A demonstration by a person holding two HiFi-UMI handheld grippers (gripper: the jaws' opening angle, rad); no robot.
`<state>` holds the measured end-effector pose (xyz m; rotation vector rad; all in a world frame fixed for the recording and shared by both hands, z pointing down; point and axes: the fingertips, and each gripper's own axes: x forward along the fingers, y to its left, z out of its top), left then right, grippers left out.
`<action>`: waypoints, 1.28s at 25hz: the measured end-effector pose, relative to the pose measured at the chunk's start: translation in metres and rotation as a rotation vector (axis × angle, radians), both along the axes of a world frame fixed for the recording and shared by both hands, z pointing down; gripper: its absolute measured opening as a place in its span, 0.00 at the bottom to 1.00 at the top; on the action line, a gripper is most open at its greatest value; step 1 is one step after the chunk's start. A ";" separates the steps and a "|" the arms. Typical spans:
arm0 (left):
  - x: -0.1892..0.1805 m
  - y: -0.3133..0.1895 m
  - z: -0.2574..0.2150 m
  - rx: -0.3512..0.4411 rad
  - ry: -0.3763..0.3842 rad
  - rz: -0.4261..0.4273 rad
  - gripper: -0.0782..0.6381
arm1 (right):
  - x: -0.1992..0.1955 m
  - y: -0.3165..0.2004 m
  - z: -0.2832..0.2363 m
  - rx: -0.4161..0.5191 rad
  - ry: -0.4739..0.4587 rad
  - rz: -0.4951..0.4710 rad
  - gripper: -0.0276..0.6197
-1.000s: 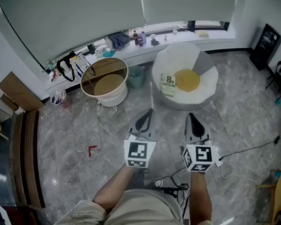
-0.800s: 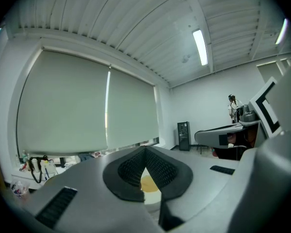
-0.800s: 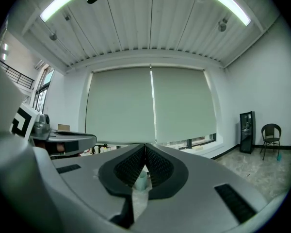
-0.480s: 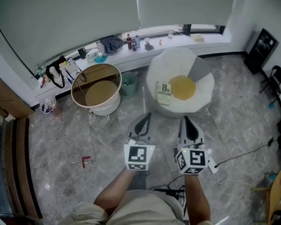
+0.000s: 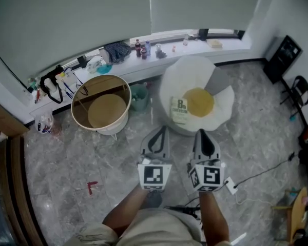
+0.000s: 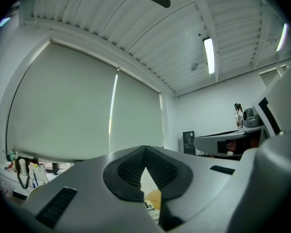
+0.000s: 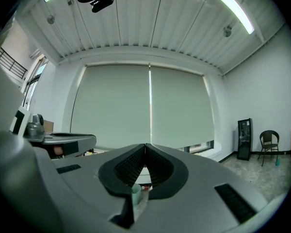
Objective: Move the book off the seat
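A white egg-shaped seat [image 5: 222,102] with a round yellow cushion [image 5: 198,102] stands on the floor ahead of me. The book [image 5: 179,110], pale with a large dark numeral on its cover, lies on the seat's left side beside the cushion. My left gripper [image 5: 159,131] and right gripper [image 5: 202,134] hover side by side over the floor, short of the seat, both shut and holding nothing. In the left gripper view the book [image 6: 151,209] peeks below the closed jaws.
A round tan-rimmed tub [image 5: 101,109] stands left of the seat, with a small teal bin [image 5: 139,96] between them. A windowsill [image 5: 159,49] along the back wall carries bottles and clutter. Cables [image 5: 256,173] trail on the marble floor at right. A black chair [image 5: 297,88] stands far right.
I have moved closer to the seat; it and the tub have slid down and left in the head view. Both grippers stay shut and side by side.
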<state>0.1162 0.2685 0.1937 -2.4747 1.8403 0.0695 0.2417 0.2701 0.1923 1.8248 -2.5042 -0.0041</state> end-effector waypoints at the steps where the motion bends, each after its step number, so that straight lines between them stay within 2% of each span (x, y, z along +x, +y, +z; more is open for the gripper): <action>1: -0.004 -0.006 0.001 0.000 -0.007 0.003 0.11 | -0.004 -0.005 0.000 0.000 0.000 0.006 0.05; 5: -0.013 -0.023 -0.002 0.038 -0.022 -0.002 0.11 | -0.012 -0.020 -0.001 0.018 0.010 0.014 0.05; 8: -0.014 -0.035 -0.003 0.030 -0.008 -0.009 0.11 | -0.009 -0.031 0.000 0.015 0.008 0.018 0.05; 11: -0.011 -0.050 -0.001 0.017 0.033 0.018 0.11 | -0.003 -0.045 0.001 0.015 -0.002 0.034 0.05; 16: 0.004 -0.082 0.007 0.009 0.042 0.030 0.11 | 0.015 -0.079 0.013 0.011 -0.002 0.036 0.05; 20: 0.025 -0.125 0.013 0.003 0.023 0.016 0.11 | 0.035 -0.120 0.022 0.001 0.009 0.022 0.05; 24: 0.063 -0.173 0.022 -0.024 0.017 0.041 0.11 | 0.068 -0.169 0.029 0.005 0.031 0.013 0.05; 28: 0.098 -0.215 0.023 0.007 0.017 0.029 0.11 | 0.099 -0.214 0.042 -0.022 0.041 -0.013 0.05; 32: 0.122 -0.254 0.035 -0.039 0.004 0.011 0.11 | 0.126 -0.256 0.055 -0.053 0.032 -0.027 0.05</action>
